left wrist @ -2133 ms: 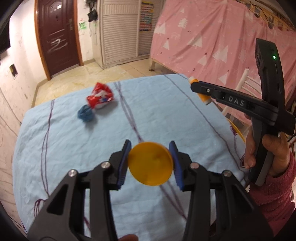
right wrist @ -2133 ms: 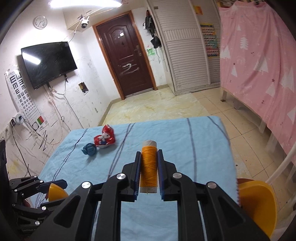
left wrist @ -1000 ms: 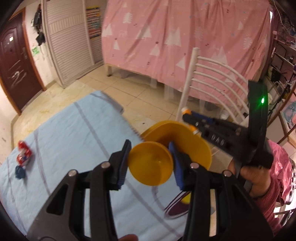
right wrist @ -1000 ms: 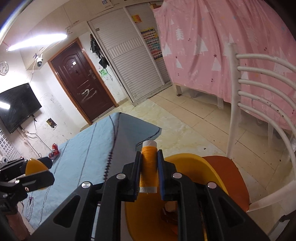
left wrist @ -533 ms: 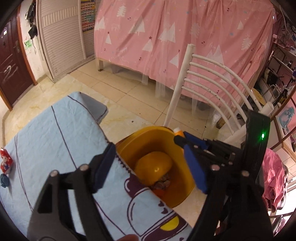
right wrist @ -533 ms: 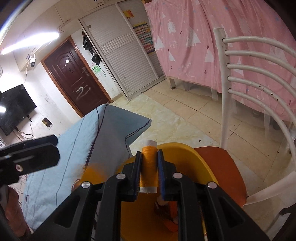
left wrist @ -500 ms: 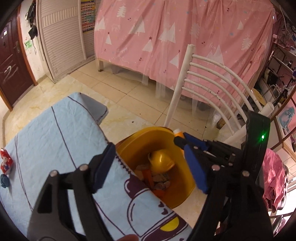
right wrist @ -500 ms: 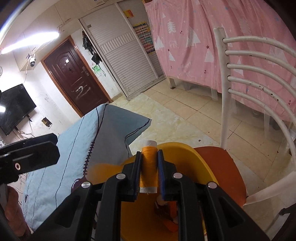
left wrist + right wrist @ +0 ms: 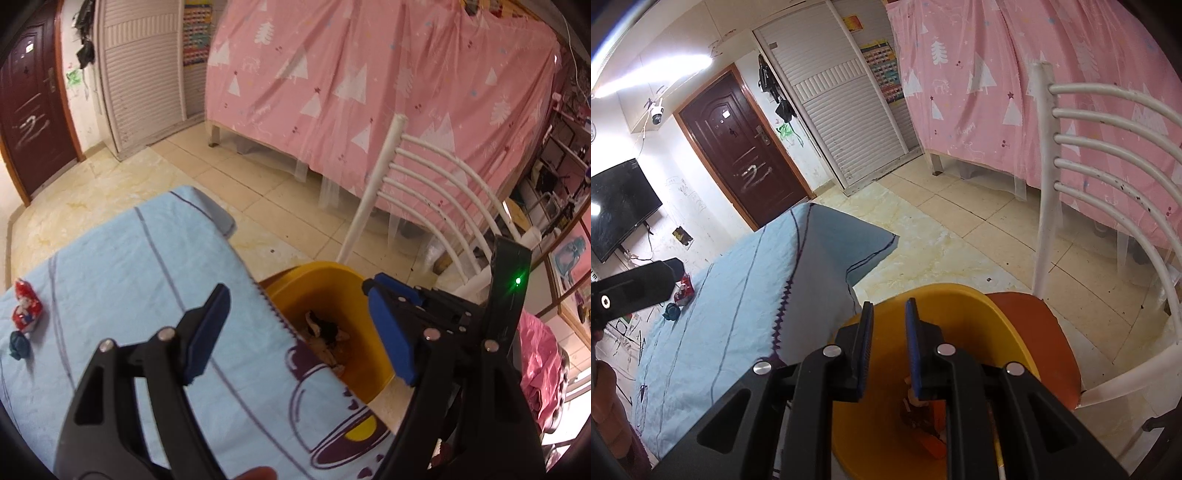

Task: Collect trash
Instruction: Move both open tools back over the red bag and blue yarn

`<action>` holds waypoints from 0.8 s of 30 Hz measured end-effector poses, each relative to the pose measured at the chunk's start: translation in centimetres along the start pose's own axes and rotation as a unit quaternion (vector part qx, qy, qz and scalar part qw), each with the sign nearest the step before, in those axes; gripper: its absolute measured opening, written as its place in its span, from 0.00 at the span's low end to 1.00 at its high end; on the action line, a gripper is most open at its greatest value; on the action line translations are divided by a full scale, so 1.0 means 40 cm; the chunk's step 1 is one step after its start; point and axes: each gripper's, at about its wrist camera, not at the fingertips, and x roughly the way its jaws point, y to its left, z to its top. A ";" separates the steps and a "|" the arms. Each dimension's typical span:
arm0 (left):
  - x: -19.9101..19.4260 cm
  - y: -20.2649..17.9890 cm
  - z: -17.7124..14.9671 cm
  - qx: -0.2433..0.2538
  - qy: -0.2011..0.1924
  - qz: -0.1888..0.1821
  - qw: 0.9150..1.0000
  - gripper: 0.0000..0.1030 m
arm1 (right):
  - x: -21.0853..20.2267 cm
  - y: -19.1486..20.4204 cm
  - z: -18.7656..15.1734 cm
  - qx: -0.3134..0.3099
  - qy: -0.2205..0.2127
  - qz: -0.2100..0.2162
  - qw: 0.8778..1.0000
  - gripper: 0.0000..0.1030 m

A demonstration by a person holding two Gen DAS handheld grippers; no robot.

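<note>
A yellow bin [image 9: 325,273] stands on a chair beside the table, with dark and pale scraps of trash [image 9: 325,328] at its bottom. My left gripper [image 9: 295,299] hovers over the table edge and the bin, jaws wide open and empty. My right gripper [image 9: 888,332] points down into the bin [image 9: 997,306]. Its blue pads stand a narrow gap apart with nothing between them. Below it lie orange bits [image 9: 931,446] among the trash. A red wrapper [image 9: 26,310] and a blue scrunched scrap [image 9: 18,343] lie on the far side of the table.
The light blue tablecloth [image 9: 129,266] ends in a zigzag hem right at the bin. The white chair back [image 9: 424,184] rises behind the bin, and its orange seat [image 9: 1045,332] shows beside it. A pink curtain and tiled floor lie beyond. A pink sleeve [image 9: 539,354] shows at right.
My left gripper opened and the yellow disc fell into the bin, then out of sight. The orange thread spool is gone from between the right pads. The left view drew back slightly.
</note>
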 end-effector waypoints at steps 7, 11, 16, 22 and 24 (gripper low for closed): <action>-0.062 0.078 0.003 -0.024 -0.020 0.016 0.999 0.74 | 0.007 0.085 0.037 -0.029 -0.004 0.008 1.000 0.11; -0.089 0.113 -0.001 -0.032 -0.031 0.028 0.999 0.74 | 0.017 0.136 0.056 -0.043 -0.003 0.012 0.999 0.11; -0.115 0.179 -0.014 -0.047 -0.041 0.052 0.997 0.78 | 0.042 0.208 0.086 -0.062 0.003 0.020 0.998 0.12; -0.143 0.270 -0.030 -0.071 -0.045 0.072 0.994 0.78 | 0.085 0.319 0.104 -0.097 0.018 0.032 0.995 0.20; -0.155 0.301 -0.038 -0.078 -0.048 0.085 0.992 0.78 | 0.101 0.359 0.109 -0.108 0.022 0.036 0.993 0.25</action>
